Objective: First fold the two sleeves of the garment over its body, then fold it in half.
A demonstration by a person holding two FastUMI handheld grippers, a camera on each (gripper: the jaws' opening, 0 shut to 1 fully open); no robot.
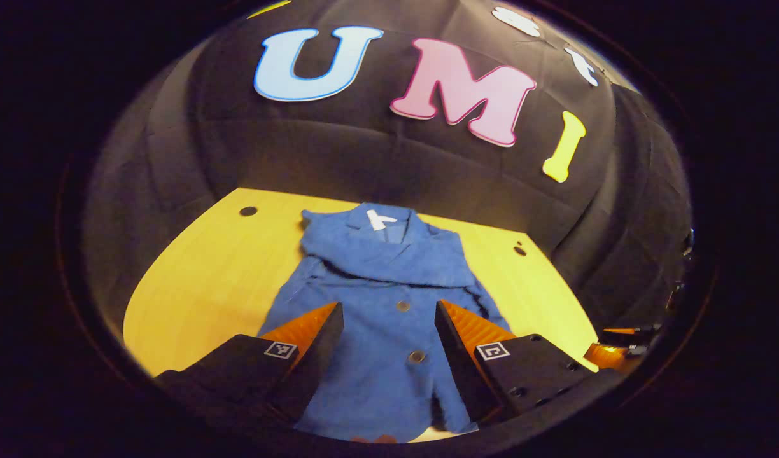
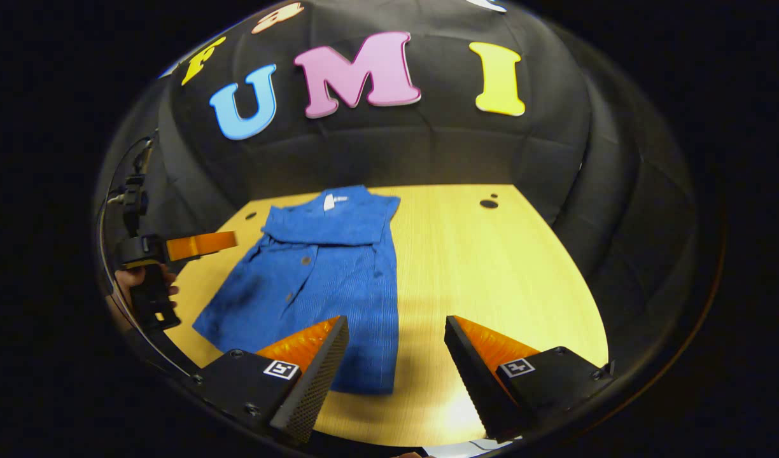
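Sleeves look folded over the jacket on the bench. Our left tongs and right tongs hang wide open and empty near its hem, probably set for the half-fold.

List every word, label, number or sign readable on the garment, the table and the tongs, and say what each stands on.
No text is readable.
White tag in the collar of the blue jacket: too small and blurred to read.
Square markers on the left tongs: black-and-white coded patterns, not words.
The right tongs carry the same kind of pattern.
Wooden table: no writing.
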